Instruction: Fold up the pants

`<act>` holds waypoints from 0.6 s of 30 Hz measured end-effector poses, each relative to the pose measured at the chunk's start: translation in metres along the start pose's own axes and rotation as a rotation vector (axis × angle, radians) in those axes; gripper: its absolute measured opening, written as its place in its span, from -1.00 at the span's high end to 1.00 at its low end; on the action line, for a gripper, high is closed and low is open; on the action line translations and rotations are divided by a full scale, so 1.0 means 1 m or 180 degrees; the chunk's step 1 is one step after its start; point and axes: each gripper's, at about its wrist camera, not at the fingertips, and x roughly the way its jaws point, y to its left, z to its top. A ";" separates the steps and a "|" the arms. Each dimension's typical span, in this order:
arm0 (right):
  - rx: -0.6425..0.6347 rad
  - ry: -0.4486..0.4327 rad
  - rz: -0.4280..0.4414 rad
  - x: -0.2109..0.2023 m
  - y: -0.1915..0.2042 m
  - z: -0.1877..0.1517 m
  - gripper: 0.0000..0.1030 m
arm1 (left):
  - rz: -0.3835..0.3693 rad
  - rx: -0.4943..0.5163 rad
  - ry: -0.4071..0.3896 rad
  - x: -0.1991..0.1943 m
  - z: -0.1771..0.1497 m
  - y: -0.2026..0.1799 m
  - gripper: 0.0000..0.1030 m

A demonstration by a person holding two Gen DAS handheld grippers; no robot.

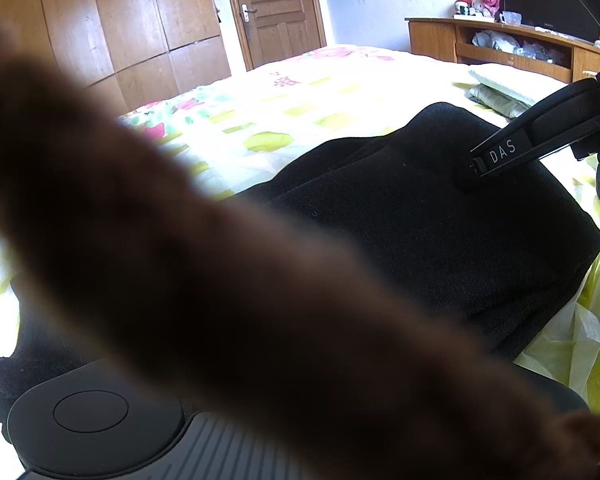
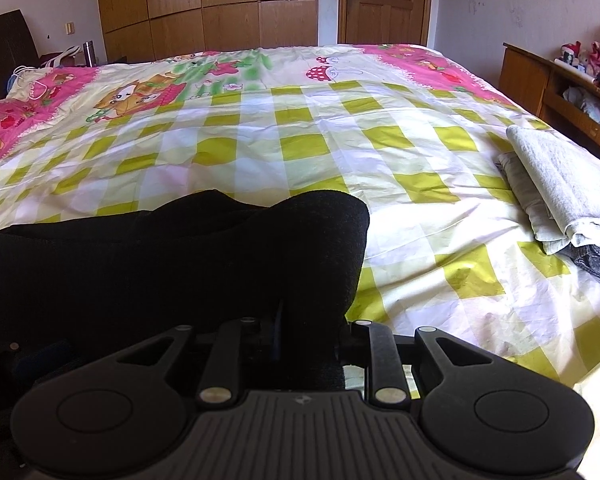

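- Bedroom scene: a bed (image 2: 300, 140) with a green-checked, cartoon-print cover takes up most of both views; wooden wardrobe (image 2: 204, 4) and door (image 2: 380, 0) behind it, low wooden shelf unit (image 1: 500, 44) along the right wall.
- Task item: black pants (image 2: 180, 264) lie on the near part of the bed, bunched into a thick, layered block with a rounded fold at the far end.
- Right tool (image 1: 480, 164): seen from the left wrist view, its tip presses onto the top of the pants. In its own view the fingers are buried in black cloth, so I cannot tell whether they are apart or together.
- Left tool: its own view is largely blocked by a blurred brown shape close to the lens; fingers not visible, state cannot be told.
- Already done, by my reading: a stack of folded laundry (image 2: 560, 188) sits on the right side of the bed, pale items over something denim.
- Progress on this pair: judged well along. Cloth is doubled into a compact bundle, not spread out.
- Left to do: probably flatten or square the bundle, then move it to the stack.
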 end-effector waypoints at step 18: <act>0.0635 0.0042 0.0452 0.012 -0.036 -0.011 0.29 | 0.0150 0.0242 0.0146 0.007 0.013 -0.024 0.59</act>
